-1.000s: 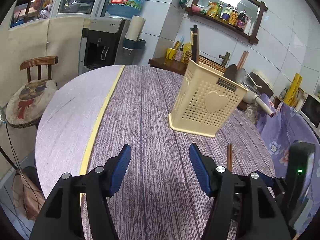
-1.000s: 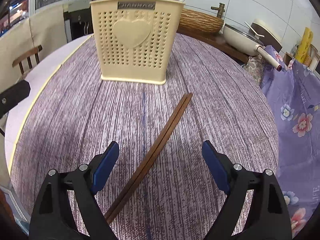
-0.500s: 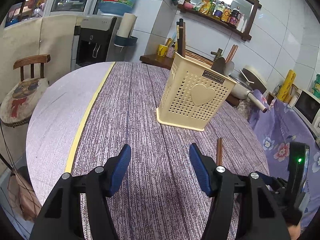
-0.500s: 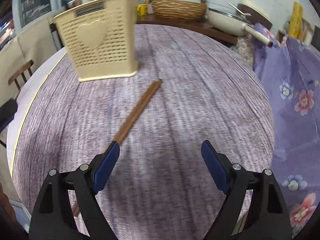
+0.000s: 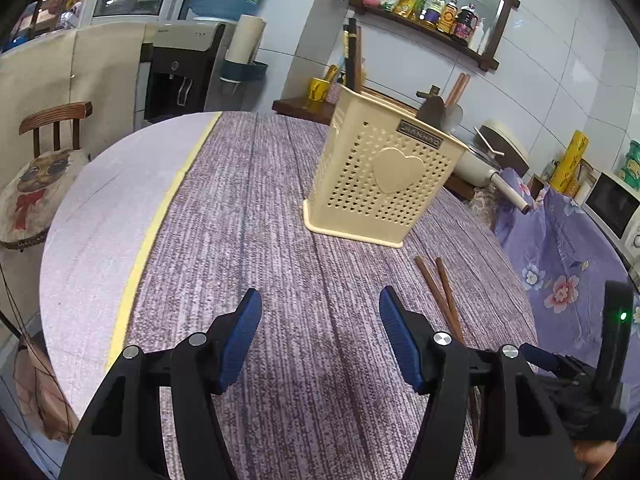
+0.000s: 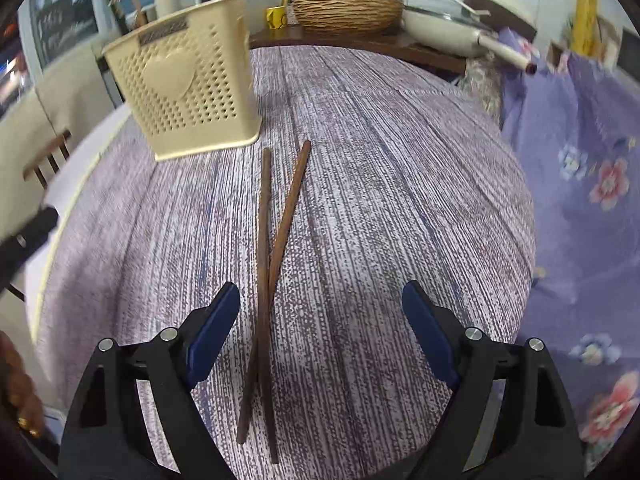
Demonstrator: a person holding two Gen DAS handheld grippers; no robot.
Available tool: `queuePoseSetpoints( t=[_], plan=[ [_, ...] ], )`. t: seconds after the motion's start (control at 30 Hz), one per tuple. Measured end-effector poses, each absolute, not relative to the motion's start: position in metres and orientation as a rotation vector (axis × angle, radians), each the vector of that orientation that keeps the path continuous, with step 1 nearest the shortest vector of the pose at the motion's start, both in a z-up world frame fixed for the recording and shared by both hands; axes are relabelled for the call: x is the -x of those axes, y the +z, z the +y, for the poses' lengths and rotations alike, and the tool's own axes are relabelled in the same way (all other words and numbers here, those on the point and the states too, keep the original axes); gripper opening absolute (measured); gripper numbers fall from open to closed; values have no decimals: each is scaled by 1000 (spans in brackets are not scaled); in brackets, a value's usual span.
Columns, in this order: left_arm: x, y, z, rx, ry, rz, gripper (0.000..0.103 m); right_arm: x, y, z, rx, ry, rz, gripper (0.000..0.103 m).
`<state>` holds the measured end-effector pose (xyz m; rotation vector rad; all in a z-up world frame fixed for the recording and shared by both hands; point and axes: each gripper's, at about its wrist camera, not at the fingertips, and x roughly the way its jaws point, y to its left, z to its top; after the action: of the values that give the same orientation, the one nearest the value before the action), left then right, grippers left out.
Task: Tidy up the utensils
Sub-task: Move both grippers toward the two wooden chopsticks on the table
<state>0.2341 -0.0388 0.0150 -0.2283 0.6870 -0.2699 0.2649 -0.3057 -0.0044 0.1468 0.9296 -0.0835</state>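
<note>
A cream perforated utensil holder [image 5: 380,184] with a heart on its front stands on the round table and holds dark utensils; it also shows in the right wrist view [image 6: 188,84]. Two brown chopsticks [image 6: 266,264] lie crossed on the purple cloth, reaching from near the holder back between my right fingers; they also show in the left wrist view [image 5: 438,292]. My right gripper [image 6: 320,332] is open and empty, hovering over their near ends. My left gripper [image 5: 320,336] is open and empty over bare cloth, left of the chopsticks.
The table's bare pale part [image 5: 100,216] lies left of a yellow cloth edge. A wooden chair [image 5: 44,168] stands at the left. A purple floral cloth [image 6: 580,184] covers something at the right. A counter behind holds a woven basket [image 6: 348,12] and a pan [image 6: 440,28].
My right gripper has swung so the chopsticks run between its fingers, and the two sticks now lie crossed instead of side by side. My left gripper has shifted slightly, both still open.
</note>
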Motion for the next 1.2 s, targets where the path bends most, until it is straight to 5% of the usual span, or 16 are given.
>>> queuePoseSetpoints(
  t=[0.1, 0.3, 1.2],
  plan=[
    [-232, 15, -46, 219, -283, 690, 61, -268, -2, -312, -162, -78, 916, 80],
    [-233, 13, -48, 216, -268, 697, 61, -289, -10, -321, -226, -59, 938, 56],
    [-232, 11, -50, 223, -271, 712, 61, -309, -20, -254, -62, 38, 1004, 59]
  ],
)
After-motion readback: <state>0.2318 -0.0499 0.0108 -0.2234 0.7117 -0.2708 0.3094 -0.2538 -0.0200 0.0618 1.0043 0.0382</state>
